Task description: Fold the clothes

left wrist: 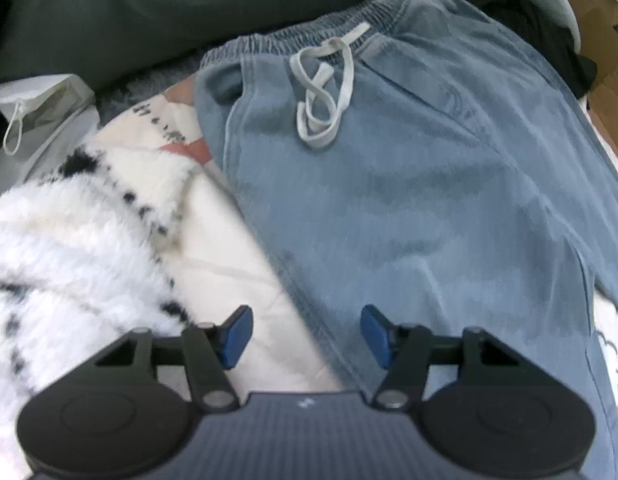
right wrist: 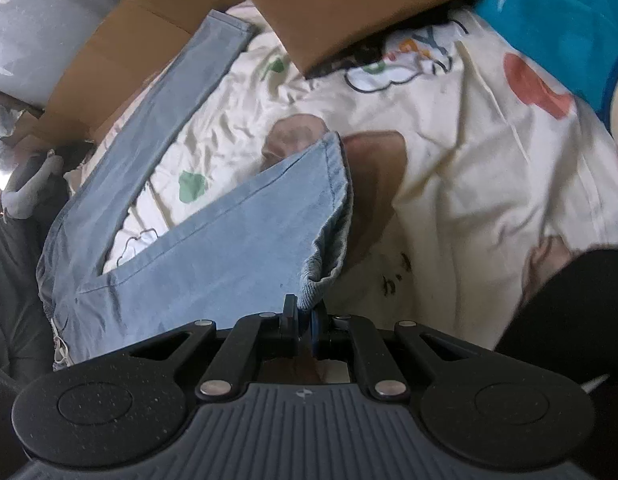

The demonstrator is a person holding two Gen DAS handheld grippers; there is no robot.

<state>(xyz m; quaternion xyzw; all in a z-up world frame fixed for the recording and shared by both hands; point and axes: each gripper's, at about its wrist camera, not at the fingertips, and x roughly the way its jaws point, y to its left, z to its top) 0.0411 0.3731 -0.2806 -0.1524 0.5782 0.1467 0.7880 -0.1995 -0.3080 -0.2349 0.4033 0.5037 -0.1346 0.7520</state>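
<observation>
Left wrist view. We hold the left gripper [left wrist: 307,338] released, jaws apart, nothing between them, hovering over the left side seam of the blue drawstring trousers [left wrist: 409,200]. Their waistband [left wrist: 309,34] lies ahead of us, white drawstring [left wrist: 325,96] looped below it; the long axis runs from waistband back past the gripper. A fuzzy white garment [left wrist: 69,240] lies just left. A white pouch [left wrist: 41,120] sits beyond, contents hidden.

Right wrist view. We keep the right gripper [right wrist: 305,320] clenched on the hem corner of the near trouser leg [right wrist: 237,240], lifted off the patterned sheet [right wrist: 449,184]. The far leg [right wrist: 169,100] lies flat, splayed toward a cardboard box [right wrist: 349,4] whose inside is out of view. We judge this hand the nearer to begin folding.
</observation>
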